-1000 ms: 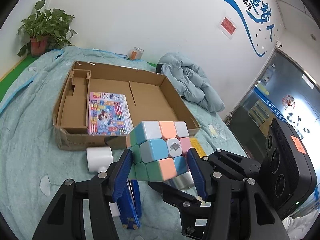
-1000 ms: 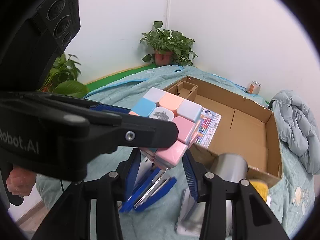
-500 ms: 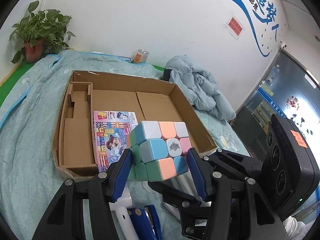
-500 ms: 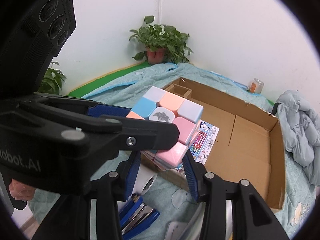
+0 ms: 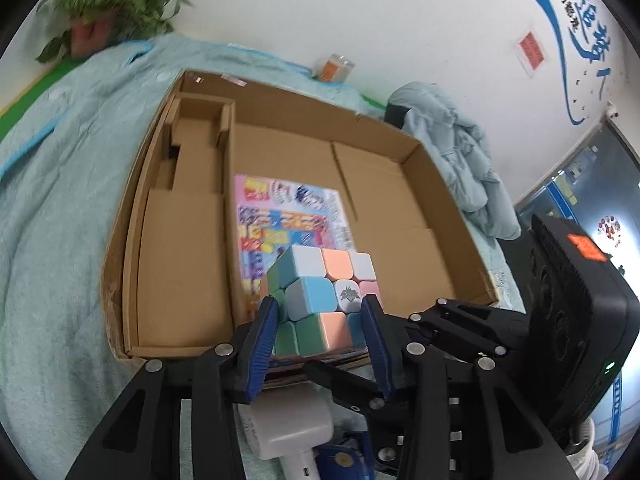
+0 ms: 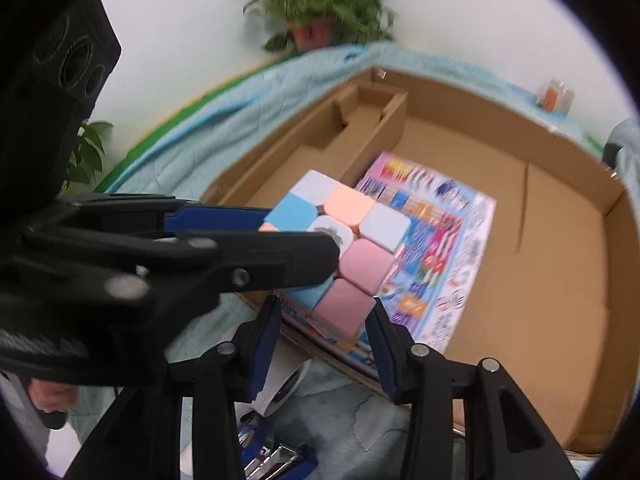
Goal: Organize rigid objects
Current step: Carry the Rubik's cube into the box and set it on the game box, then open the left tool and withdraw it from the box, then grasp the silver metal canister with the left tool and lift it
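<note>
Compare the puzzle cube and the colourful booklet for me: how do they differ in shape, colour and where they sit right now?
The puzzle cube is a chunky block of plain pastel squares; the colourful booklet is thin, flat and busy with print. The cube is held up between both grippers, left gripper and right gripper, above the near edge of the cardboard box; the booklet lies flat on the box floor. Both are rigid and multicoloured.

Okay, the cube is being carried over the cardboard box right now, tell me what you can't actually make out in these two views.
- Booklet print: motion-blurred in both views, unreadable.
- Puzzle cube underside: hidden, so whether it touches the booklet is unclear.
- Left gripper contact: its jaws have just been closing; whether the fingers press the cube is unclear.
- White item: left wrist view, covered by the gripper, cut off at the bottom.
</note>
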Available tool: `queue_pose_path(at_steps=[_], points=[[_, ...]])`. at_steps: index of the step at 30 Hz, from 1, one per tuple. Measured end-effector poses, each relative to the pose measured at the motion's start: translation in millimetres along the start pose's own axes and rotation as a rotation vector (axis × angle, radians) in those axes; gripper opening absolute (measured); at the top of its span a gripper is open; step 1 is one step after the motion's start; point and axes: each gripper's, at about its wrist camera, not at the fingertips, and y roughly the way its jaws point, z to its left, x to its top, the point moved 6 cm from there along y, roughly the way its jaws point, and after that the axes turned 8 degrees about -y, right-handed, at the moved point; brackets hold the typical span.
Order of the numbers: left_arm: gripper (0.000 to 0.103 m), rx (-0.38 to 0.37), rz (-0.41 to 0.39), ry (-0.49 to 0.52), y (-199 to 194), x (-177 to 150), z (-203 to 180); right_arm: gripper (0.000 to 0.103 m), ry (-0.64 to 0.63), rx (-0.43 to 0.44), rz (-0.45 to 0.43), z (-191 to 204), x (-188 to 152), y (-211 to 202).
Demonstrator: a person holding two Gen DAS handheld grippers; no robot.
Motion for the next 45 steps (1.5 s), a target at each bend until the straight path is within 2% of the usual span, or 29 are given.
queue_pose_path(at_steps=[6, 9, 11, 12, 13, 14, 16, 18, 19, 21, 25, 29, 32, 37, 41, 42, 45], points=[[0.026, -0.004, -0.005, -0.046, 3, -5, 18, 0.045, 0.040, 0.026, 0.037, -1, 3, 11], [0.024, 0.024, -0.002, -0.021, -2, -10, 18, 0.048, 0.035, 0.011, 0.026, 2, 4, 9], [0.024, 0.059, -0.010, -0.002, -10, -16, 18, 0.061, 0.024, -0.034, -0.006, 3, 2, -2], [0.024, 0.066, -0.027, 0.002, -17, -19, 18, 0.079, 0.013, -0.087, -0.042, 5, -1, -13], [0.025, 0.069, -0.049, 0.014, -27, -24, 16, 0.089, -0.010, -0.144, -0.091, 8, -5, -28], [0.026, 0.076, -0.083, 0.038, -38, -28, 14, 0.091, -0.027, -0.188, -0.132, 11, -10, -41], [0.042, 0.079, -0.155, 0.084, -64, -40, 5, 0.102, -0.009, -0.244, -0.187, 17, -28, -66], [0.098, 0.108, -0.257, 0.101, -93, -52, -3, 0.102, 0.010, -0.255, -0.223, 24, -48, -85], [0.103, 0.123, -0.322, 0.111, -107, -58, -8, 0.102, 0.017, -0.271, -0.227, 25, -55, -90], [0.103, 0.140, -0.398, 0.146, -125, -71, -19, 0.102, 0.057, -0.301, -0.242, 22, -69, -102], [0.103, 0.159, -0.387, 0.135, -130, -94, -29, 0.102, 0.134, -0.286, -0.277, 15, -94, -123], [0.103, 0.156, -0.375, 0.120, -130, -118, -34, 0.102, 0.214, -0.220, -0.282, 3, -124, -137], [0.103, 0.143, -0.322, 0.087, -122, -141, -34, 0.102, 0.300, -0.200, -0.241, -16, -147, -132], [0.103, 0.098, -0.217, 0.042, -95, -159, -35, 0.099, 0.381, -0.121, -0.198, -27, -159, -117], [0.103, 0.060, -0.184, 0.025, -85, -159, -42, 0.094, 0.359, -0.159, -0.148, -26, -157, -101], [0.103, 0.053, -0.167, 0.019, -81, -158, -43, 0.083, 0.363, -0.164, -0.133, -26, -159, -97], [0.103, 0.007, -0.120, 0.023, -70, -158, -54, 0.083, 0.371, -0.180, -0.134, -25, -165, -96]])
